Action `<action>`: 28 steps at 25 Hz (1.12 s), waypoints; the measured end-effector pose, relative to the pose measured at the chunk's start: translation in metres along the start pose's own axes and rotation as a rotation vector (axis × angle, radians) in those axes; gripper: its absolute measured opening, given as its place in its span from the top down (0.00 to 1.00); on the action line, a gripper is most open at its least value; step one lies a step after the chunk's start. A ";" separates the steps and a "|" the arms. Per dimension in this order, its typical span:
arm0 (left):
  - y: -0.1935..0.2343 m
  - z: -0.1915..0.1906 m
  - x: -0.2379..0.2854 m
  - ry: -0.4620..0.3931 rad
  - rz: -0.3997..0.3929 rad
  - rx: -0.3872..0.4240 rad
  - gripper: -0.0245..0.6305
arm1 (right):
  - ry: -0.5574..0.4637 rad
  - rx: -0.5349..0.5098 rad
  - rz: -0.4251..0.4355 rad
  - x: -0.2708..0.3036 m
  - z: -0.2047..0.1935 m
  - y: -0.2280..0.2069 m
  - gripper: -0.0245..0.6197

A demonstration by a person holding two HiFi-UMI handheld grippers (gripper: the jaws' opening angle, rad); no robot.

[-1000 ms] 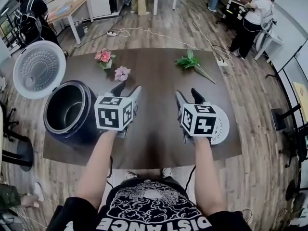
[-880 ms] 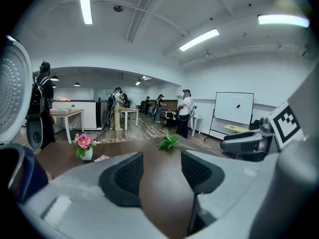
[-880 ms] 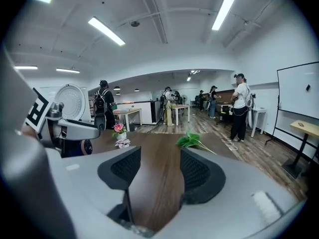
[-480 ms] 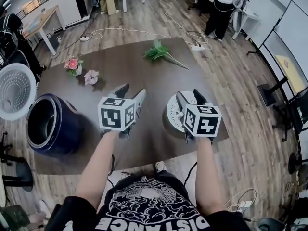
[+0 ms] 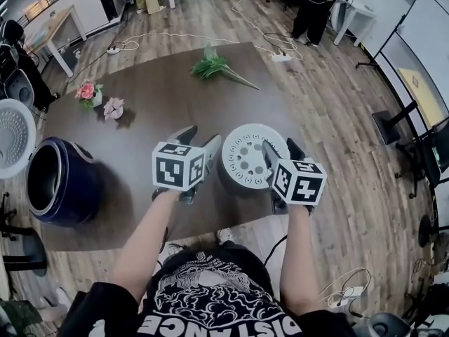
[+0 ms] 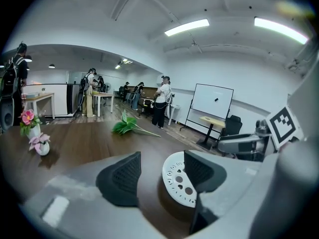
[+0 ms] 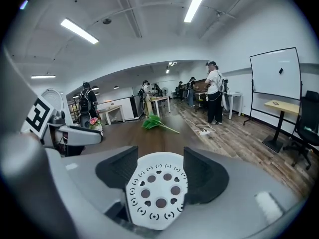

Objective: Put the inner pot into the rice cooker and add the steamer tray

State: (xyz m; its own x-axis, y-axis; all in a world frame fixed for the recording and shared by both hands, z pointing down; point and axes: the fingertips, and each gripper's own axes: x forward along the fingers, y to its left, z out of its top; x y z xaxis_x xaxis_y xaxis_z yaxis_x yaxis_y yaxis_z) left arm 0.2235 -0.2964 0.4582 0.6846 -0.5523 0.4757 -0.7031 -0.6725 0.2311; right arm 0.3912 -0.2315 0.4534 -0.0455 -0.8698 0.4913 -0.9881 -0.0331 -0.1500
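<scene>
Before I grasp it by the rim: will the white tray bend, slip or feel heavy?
The tray looks like thin white plastic with many holes, so it is probably light and fairly stiff. Its smooth rim may slip when gripped. Wide and low on the table, it would likely slide rather than tip if pushed.

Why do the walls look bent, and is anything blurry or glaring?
Head view: the wide lens bows the edges of the table; otherwise sharp. Left gripper view: the nearest foreground is soft, the steamer tray crisp. Right gripper view: ceiling strip lights glare white; corners go black.
</scene>
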 end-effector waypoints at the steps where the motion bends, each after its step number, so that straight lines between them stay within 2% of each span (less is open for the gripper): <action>1: -0.004 -0.005 0.005 0.009 0.001 -0.010 0.55 | 0.009 0.010 0.002 0.001 -0.006 -0.006 0.51; 6: -0.019 -0.037 0.029 0.061 0.006 -0.095 0.55 | 0.062 0.055 0.014 0.010 -0.037 -0.036 0.51; 12: -0.030 -0.060 0.051 0.127 0.042 -0.138 0.55 | 0.109 0.084 0.036 0.021 -0.058 -0.065 0.51; 22: -0.031 -0.102 0.071 0.240 0.068 -0.238 0.55 | 0.196 0.127 0.076 0.042 -0.095 -0.085 0.51; 25: -0.029 -0.103 0.072 0.245 0.080 -0.239 0.55 | 0.211 0.138 0.087 0.044 -0.101 -0.088 0.51; 28: -0.024 -0.106 0.071 0.243 0.082 -0.276 0.55 | 0.225 0.146 0.100 0.049 -0.105 -0.086 0.52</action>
State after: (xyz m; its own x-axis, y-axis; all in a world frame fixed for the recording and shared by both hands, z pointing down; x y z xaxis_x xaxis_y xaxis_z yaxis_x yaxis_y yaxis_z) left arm 0.2684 -0.2678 0.5764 0.5814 -0.4439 0.6819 -0.8019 -0.4546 0.3878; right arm 0.4581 -0.2193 0.5801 -0.1895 -0.7418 0.6432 -0.9463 -0.0369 -0.3213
